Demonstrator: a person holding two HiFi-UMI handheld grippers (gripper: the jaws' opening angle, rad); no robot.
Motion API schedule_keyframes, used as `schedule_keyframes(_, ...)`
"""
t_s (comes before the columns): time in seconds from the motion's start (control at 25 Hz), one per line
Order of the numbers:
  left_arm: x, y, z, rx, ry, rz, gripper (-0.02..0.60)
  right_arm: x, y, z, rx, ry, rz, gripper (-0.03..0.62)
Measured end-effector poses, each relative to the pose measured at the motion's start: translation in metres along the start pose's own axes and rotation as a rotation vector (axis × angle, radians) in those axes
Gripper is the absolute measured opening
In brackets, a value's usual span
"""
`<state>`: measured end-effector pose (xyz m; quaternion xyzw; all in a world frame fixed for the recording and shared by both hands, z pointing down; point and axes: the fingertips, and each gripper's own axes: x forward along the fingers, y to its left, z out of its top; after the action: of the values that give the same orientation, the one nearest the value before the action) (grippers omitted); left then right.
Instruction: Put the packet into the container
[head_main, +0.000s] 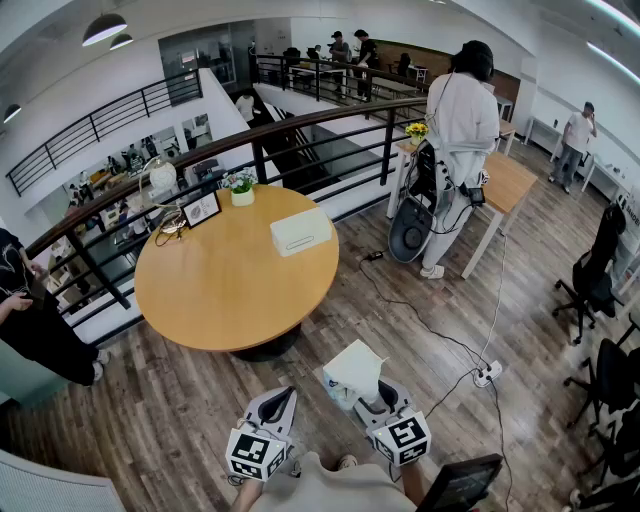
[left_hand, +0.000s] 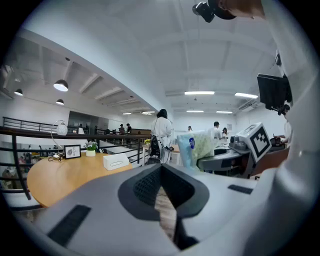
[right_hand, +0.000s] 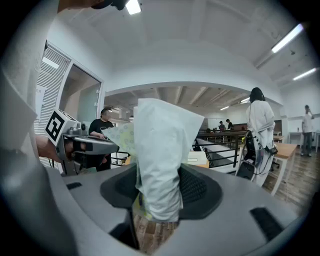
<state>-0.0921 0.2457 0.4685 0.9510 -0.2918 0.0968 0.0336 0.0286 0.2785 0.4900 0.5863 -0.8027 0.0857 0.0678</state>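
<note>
the head view looks steeply down from above, both gripper views look nearly level from just behind their own jaws, and all three share the person in white beyond.

Round light-wood table on brown plank flooring, centre frame; black metal railings behind; seemingly dome-shaped pendant lamps upper left.

Print on the packet is unreadably blurred.
</note>
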Motion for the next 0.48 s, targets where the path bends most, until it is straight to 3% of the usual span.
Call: schedule_keyframes(0.48,0.0102,-0.0088,-0.0057,-0.002,0.021,0.007,0.005,0.0014,-0.0046,-0.0083,-0.022,0.028,0.032,0.216)
